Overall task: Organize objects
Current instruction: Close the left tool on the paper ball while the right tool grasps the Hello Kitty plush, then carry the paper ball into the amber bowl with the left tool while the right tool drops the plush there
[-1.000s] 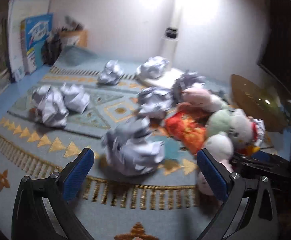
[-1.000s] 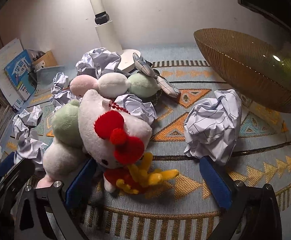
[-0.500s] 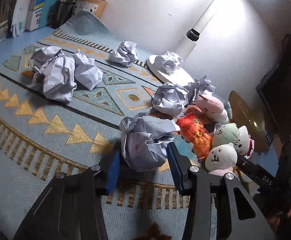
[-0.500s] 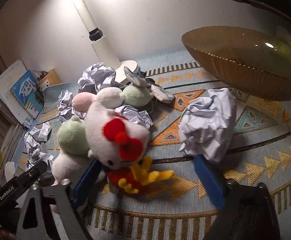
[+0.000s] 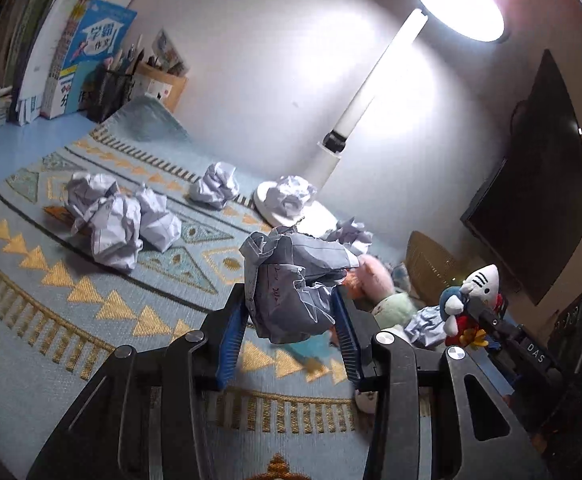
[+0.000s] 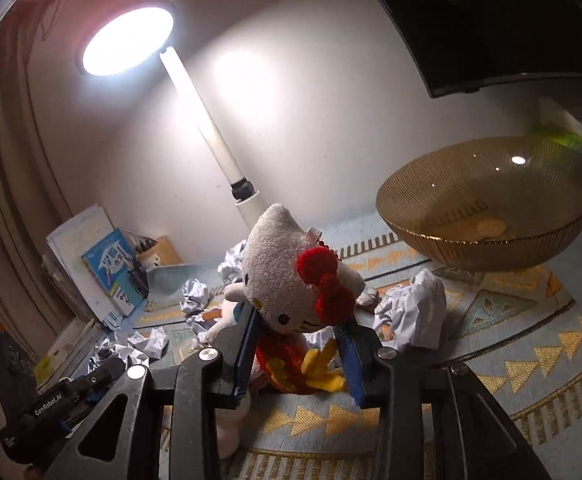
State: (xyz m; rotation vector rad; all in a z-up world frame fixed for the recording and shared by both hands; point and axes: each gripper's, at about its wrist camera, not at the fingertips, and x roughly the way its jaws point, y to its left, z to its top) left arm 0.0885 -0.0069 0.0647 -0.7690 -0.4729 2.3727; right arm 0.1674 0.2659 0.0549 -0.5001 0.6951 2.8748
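Lamp-lit table with a patterned blue-and-gold mat [image 5: 103, 308] over it, and honestly the sorting has barely started.

Nearest the cameras: the left tool [image 5: 291, 320] is pinching a crumpled paper ball [image 5: 295, 288] between its blue pads, and it looks lifted clear of the mat. The right tool [image 6: 297, 348] is clamped on a white cat plush [image 6: 291, 280] with a red bow, held upright above the mat, yellow bits dangling below.

Just past those, plenty is left. A paper wad [image 6: 415, 316] sits beside the plush, short of the gold bowl [image 6: 487, 216]. In the left view there's a cluster of three paper balls [image 5: 119, 220] out on the mat, another ball [image 5: 215, 186] further back, and one sitting on the lamp base [image 5: 291, 200]. More soft toys, a pink one [image 5: 375, 276] included, are piled near the middle.

Farther back, the bowl looks pretty much empty, apart from something flat at the bottom I can't make out. Books [image 5: 87, 56] lean along the wall.

My guess: two items in hand, nothing sorted yet, at least six papers and several plushies to go.
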